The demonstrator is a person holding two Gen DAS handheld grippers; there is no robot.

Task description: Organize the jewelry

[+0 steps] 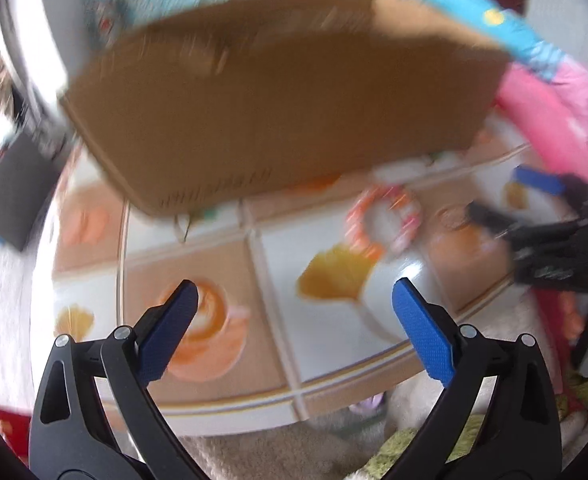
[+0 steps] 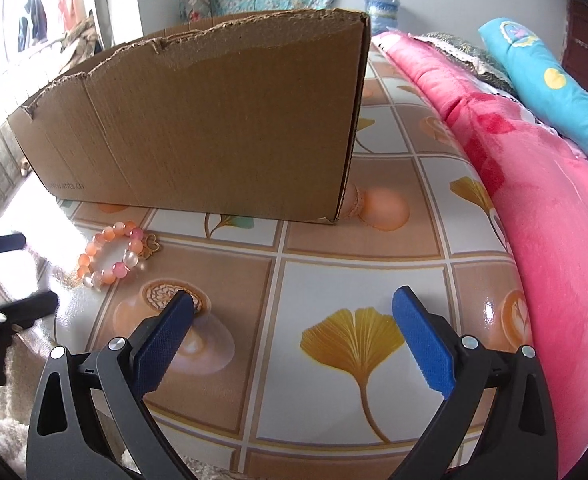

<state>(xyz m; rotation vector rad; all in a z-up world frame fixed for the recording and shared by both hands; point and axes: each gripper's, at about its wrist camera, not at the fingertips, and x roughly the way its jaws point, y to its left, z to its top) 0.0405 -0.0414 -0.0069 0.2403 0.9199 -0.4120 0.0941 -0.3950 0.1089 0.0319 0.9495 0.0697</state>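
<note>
Pink-and-orange beaded bracelet (image 2: 112,254) lies on worktop (image 2: 366,280) near left edge, outside torn brown cardboard box (image 2: 198,128); nothing visibly stowed. Left tool (image 1: 294,320) and right tool (image 2: 294,320) spread, empty.

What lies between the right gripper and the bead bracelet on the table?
Only bare patterned tablecloth: the right wrist view shows nothing between the open right gripper and the bead bracelet.

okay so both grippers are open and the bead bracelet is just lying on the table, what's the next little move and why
Probably bring the left gripper down over the bead bracelet. It lies loose on the table in front of the cardboard box, nearer the left gripper than the right gripper, and both are open, holding nothing.
</note>
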